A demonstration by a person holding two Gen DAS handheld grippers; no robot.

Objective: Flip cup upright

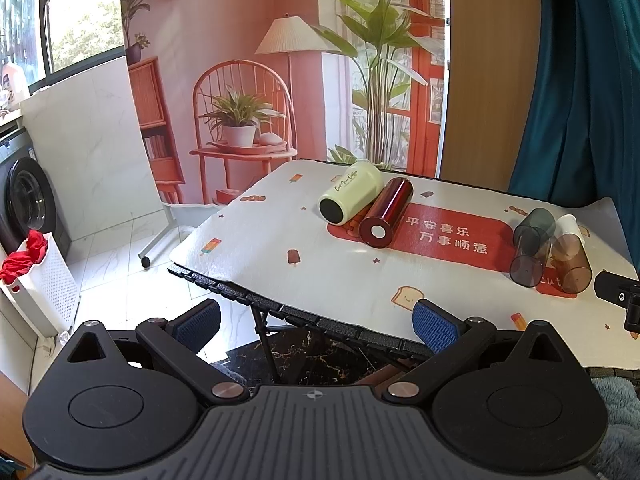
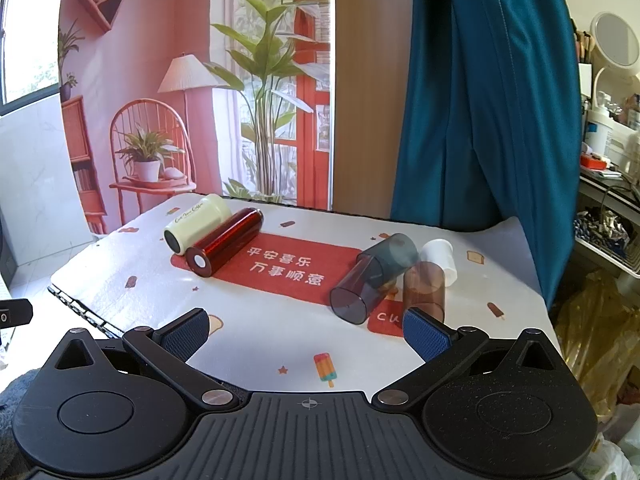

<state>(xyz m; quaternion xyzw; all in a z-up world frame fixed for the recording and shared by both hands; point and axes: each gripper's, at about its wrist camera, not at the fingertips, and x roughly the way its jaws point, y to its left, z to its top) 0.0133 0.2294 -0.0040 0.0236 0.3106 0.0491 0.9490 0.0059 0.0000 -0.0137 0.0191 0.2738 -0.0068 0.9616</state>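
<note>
- cups all lie on their sides on the table: a smoky grey translucent plastic cup just right of the red printed panel, touching an amber translucent cup and a white cup.
- a cream cup and a glossy red cylinder cup lie on the panel's left end.
- right gripper and left gripper hover with jaws spread wide, holding nothing.
- probably best: straddle the grey cup mid-body, lift clear of its neighbours, then rotate.

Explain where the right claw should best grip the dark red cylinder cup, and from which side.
Grip the dark red cup mid-body, across its width, probably from above: it lies on its side, with the cream cup against its left flank, so a sideways approach looks blocked.
</note>
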